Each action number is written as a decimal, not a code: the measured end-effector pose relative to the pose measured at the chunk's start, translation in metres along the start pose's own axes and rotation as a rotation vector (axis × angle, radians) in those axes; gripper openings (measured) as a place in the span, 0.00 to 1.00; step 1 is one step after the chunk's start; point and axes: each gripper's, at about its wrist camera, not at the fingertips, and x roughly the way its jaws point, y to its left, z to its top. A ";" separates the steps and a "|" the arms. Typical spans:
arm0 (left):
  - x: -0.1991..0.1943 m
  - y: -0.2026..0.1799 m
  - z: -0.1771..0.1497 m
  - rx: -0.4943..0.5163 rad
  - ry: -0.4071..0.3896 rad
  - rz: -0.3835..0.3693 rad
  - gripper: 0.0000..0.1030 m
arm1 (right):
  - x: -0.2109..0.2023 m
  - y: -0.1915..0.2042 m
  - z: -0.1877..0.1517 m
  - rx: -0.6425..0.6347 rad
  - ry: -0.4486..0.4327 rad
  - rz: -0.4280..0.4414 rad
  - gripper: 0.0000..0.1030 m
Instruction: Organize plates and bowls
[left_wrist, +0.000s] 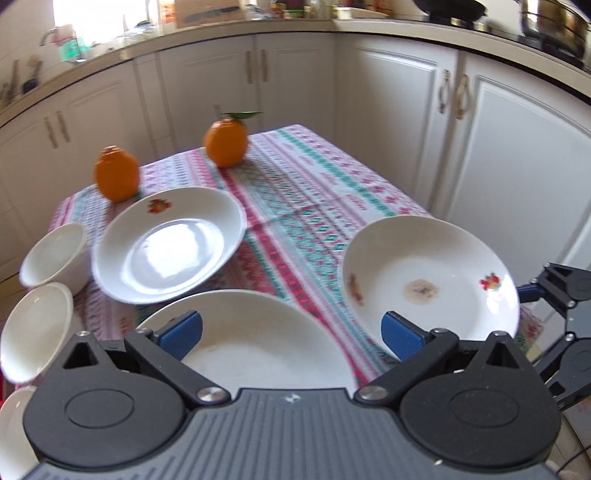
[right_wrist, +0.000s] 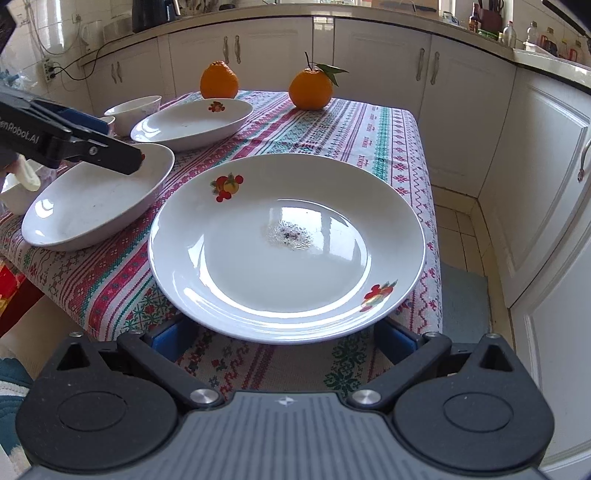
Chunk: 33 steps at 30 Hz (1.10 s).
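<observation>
Broadly, I am looking across a small table (right_wrist: 388, 125) draped in a cloth striped red, teal and white, set in a kitchen corner lined with white cabinets (right_wrist: 373, 51). On the cloth nearest my right side lies a large white plate (right_wrist: 288, 247) with fruit motifs and a speckled residue at its centre; it sits at the near edge of the table. My right gripper (right_wrist: 282, 338) has its blue fingers spread wide, one either side of that plate's near rim and below it, gripping nothing. To the left rests a plain white plate (left_wrist: 266, 343), and my left gripper (left_wrist: 291, 332) hovers over it, jaws parted and empty. Farther back sits a third plate (left_wrist: 173, 243) bearing a fruit motif. Small white bowls (left_wrist: 55, 254) cluster just beside it along the table's left edge. Two oranges (right_wrist: 218, 79) stand at the far end, well apart, one with a green leaf.
</observation>
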 end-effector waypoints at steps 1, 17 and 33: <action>0.003 -0.003 0.004 0.018 0.006 -0.031 0.99 | -0.001 -0.001 -0.002 -0.007 -0.014 0.007 1.00; 0.074 -0.031 0.050 0.123 0.217 -0.235 0.99 | -0.005 -0.007 -0.016 -0.026 -0.120 0.019 1.00; 0.132 -0.033 0.067 0.178 0.343 -0.345 0.84 | -0.005 -0.010 -0.012 -0.069 -0.111 0.066 1.00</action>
